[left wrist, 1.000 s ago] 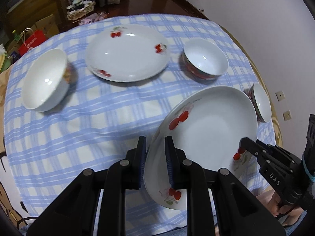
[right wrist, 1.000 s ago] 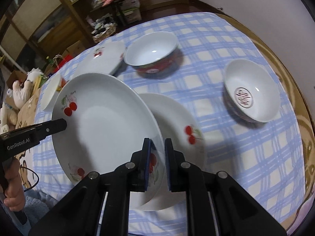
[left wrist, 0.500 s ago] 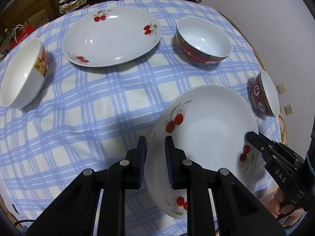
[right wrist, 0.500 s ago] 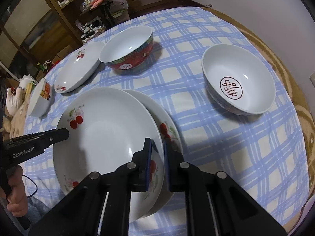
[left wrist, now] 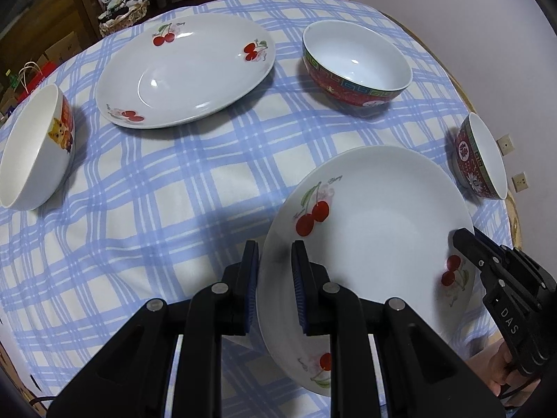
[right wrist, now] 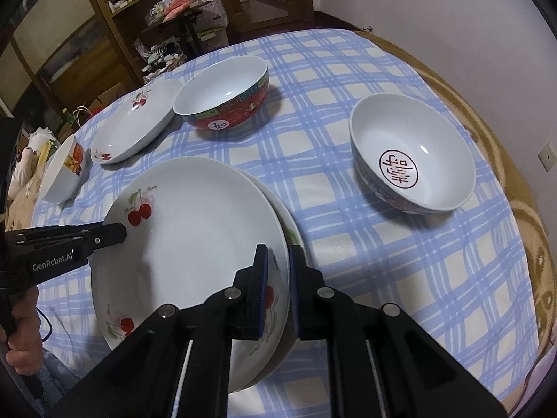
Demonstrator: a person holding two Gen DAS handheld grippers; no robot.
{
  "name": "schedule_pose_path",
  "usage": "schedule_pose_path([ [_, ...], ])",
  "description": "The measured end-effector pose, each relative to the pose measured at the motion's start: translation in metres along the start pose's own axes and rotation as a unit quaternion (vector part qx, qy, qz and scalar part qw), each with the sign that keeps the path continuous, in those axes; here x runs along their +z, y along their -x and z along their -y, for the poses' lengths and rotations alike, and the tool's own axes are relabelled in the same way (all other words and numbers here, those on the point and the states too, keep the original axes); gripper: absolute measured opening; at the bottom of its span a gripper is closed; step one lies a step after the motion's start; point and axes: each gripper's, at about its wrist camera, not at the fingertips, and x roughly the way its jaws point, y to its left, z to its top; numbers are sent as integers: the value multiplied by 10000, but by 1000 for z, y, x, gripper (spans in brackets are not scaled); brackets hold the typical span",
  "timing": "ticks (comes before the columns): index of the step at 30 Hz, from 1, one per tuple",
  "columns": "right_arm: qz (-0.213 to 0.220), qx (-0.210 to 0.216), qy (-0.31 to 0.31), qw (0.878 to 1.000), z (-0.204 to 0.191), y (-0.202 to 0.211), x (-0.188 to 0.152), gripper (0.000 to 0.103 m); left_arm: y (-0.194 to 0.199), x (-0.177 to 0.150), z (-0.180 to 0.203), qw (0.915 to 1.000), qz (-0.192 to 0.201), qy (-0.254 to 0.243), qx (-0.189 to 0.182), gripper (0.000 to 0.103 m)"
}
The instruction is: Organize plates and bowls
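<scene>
A white cherry plate (left wrist: 376,223) (right wrist: 195,230) is held by both grippers at opposite rims. My left gripper (left wrist: 275,271) (right wrist: 111,235) is shut on its left rim. My right gripper (right wrist: 278,278) (left wrist: 463,244) is shut on its near-right rim. Directly under it lies a second cherry plate (right wrist: 294,233), with only a sliver of its right rim showing. The held plate sits low over it, almost nested; I cannot tell whether they touch.
On the blue checked tablecloth (left wrist: 174,191) stand a third cherry plate (left wrist: 184,69) (right wrist: 132,129), a large red bowl (left wrist: 355,69) (right wrist: 222,94), a smaller red bowl (left wrist: 480,160) (right wrist: 414,163) and a white cartoon bowl (left wrist: 34,146) (right wrist: 64,170). Shelves stand behind the table.
Both grippers have come down with the plate, bringing it over the second cherry plate until only that plate's rim shows. Both grips are unchanged.
</scene>
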Motion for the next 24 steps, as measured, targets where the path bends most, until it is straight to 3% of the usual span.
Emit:
schedule_pose_path([
  [9,132,-73,-88,9998,3,6,-2,13,-6,-2,8,9999,-72,-126,41,19],
  [13,142,-306,-92,9994,5,3,-2,13,-7,-3,13,9998,-55,-195,-6,19],
  [18,62,-43,-413,9991,15,1,-3,13,-12,-3,15,9997,-113,-232,39,19],
  [24,107,-74,-412,9991,14,2,-4,13,-14,-4,11,9998,-136,-155,52,19],
])
